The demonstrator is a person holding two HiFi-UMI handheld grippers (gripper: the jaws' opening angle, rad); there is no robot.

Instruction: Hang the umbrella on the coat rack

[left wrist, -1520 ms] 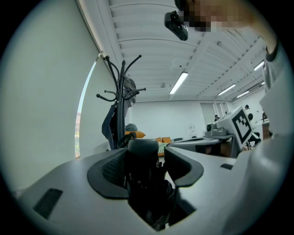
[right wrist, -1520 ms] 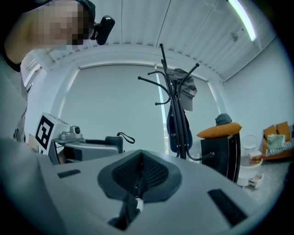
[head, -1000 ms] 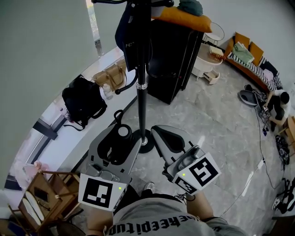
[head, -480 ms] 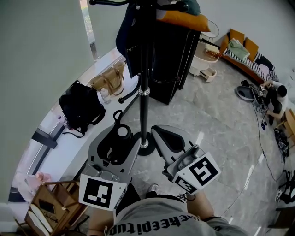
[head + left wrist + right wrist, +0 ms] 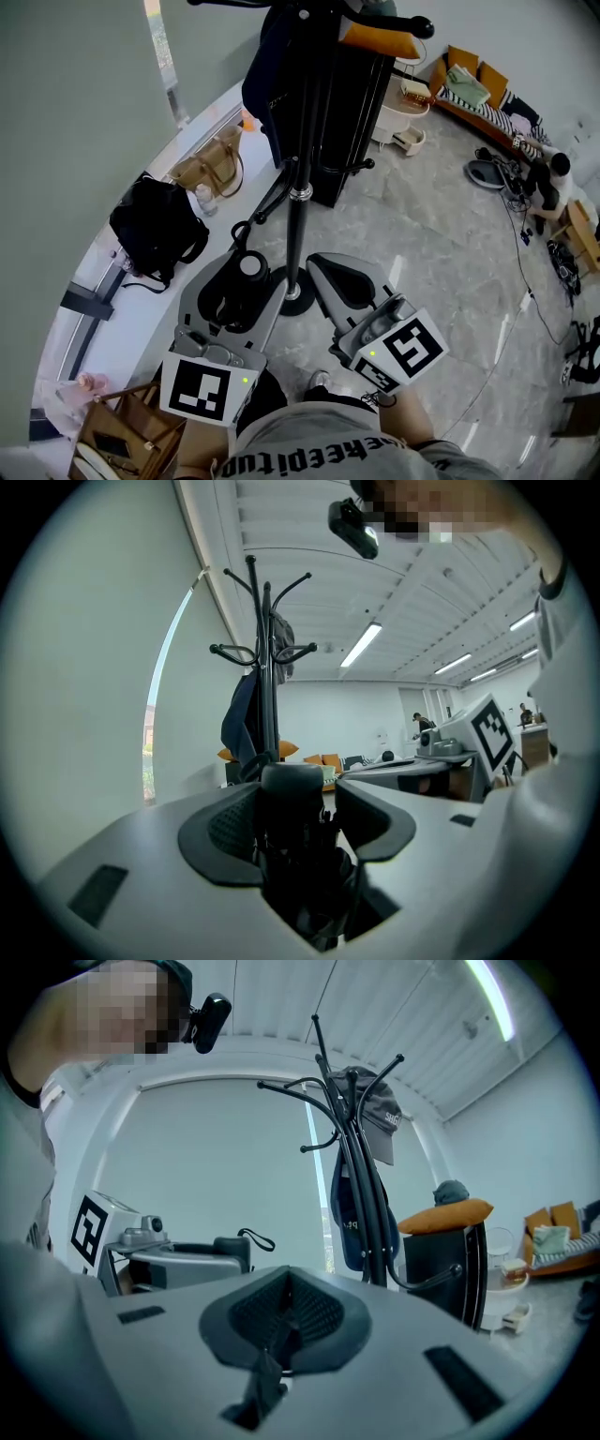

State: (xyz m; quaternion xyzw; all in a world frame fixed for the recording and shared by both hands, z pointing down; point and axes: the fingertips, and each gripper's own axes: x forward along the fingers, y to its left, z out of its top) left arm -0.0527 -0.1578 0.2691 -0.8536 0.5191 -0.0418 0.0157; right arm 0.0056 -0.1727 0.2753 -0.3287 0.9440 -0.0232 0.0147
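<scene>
A black folded umbrella [image 5: 251,267] stands upright between the jaws of my left gripper [image 5: 239,286], which is shut on it. Its wrist strap [image 5: 241,232] loops out past the handle top. In the left gripper view the umbrella handle [image 5: 292,794] fills the gap between the pads. The black coat rack [image 5: 297,216] rises just beyond both grippers, its round base [image 5: 292,298] on the floor between them. A dark jacket [image 5: 279,84] hangs on it. My right gripper [image 5: 323,272] is shut with nothing in it, to the right of the pole. The rack's hooks [image 5: 323,1087] show in the right gripper view.
A black backpack [image 5: 153,225] and a tan handbag [image 5: 211,167] lie on the white ledge at left. A black cabinet [image 5: 361,103] with an orange cushion [image 5: 380,39] stands behind the rack. A wooden chair [image 5: 122,436] is at bottom left. A person [image 5: 553,183] crouches far right among cables.
The head view has shifted: the rack pole now stands more centred above the grippers and the bags have slid down-left. Both grippers keep their places and states.
</scene>
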